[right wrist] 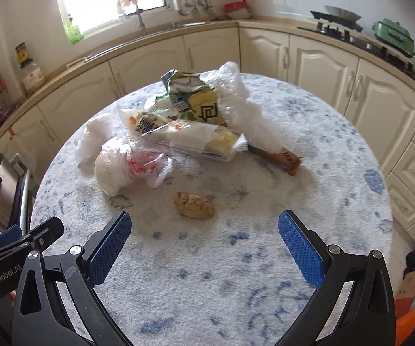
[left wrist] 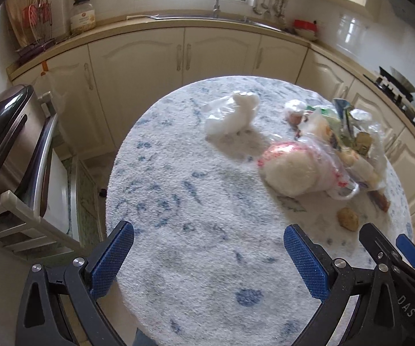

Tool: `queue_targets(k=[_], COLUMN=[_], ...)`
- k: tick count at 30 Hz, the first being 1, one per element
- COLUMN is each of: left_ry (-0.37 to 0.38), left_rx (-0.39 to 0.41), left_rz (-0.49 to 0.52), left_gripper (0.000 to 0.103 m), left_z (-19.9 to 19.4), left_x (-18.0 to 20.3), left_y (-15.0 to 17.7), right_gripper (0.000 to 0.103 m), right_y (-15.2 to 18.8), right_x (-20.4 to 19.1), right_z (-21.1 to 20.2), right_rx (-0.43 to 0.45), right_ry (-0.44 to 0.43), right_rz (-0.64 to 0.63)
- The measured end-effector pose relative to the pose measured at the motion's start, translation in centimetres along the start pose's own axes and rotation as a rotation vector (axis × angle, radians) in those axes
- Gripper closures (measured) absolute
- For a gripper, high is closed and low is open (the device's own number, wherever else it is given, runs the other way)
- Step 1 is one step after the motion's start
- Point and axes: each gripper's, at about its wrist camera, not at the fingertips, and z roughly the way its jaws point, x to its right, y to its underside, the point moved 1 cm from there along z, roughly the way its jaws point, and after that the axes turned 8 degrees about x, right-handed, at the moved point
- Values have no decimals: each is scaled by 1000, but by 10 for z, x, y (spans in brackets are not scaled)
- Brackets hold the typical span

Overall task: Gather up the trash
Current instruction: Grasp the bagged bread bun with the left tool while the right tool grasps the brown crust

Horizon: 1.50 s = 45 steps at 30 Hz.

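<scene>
Cream kitchen cabinets curve behind a round table covered in a white cloth with blue flecks. Going left to right in the right wrist view, a crumpled white plastic wad lies at the far left of the heap, touching a knotted bag with red print; a clear bread wrapper and a torn green-and-yellow packet pile up in the middle, and a brown paper roll pokes out on the right. One brown lump sits apart, nearer the grippers. Left gripper and right gripper both hover over bare cloth, jaws spread wide, holding nothing.
</scene>
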Motion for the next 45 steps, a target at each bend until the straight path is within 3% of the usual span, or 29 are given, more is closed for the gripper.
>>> queue_targets(k=[5, 10, 12, 14, 16, 22, 30, 38, 39, 41, 45], left_ry=[-21, 0, 18, 36, 47, 103, 186, 222, 229, 200, 217], left_rx=[-38, -56, -65, -72, -77, -62, -76, -138, -135, -91, -68], left_rz=[-27, -11, 3, 22, 39, 101, 147, 151, 154, 194, 185], left_gripper=[1, 2, 2, 2, 2, 1, 1, 1, 4, 26, 35], left_z=[25, 40, 45, 47, 48, 47, 58, 113, 119, 119, 120], left_x=[-10, -8, -4, 1, 7, 30, 64, 82, 83, 83, 79], left_y=[-3, -3, -2, -1, 0, -3, -22, -45, -46, -48, -44], right_gripper=[0, 0, 8, 43, 66, 67, 66, 66, 66, 66, 66], right_y=[1, 8, 6, 5, 5, 5, -15, -39, -39, -38, -33], right_x=[-11, -9, -8, -7, -7, 5, 44, 70, 71, 73, 73], right_z=[29, 43, 44, 40, 36, 33, 15, 23, 27, 36, 45], right_rx=[-47, -79, -59, -41, -34, -29, 39, 63, 54, 34, 10], right_ry=[41, 21, 43, 28, 5, -69, 16, 73, 72, 70, 52], right_rz=[-42, -14, -21, -27, -38, -3, 57, 90, 95, 101, 115])
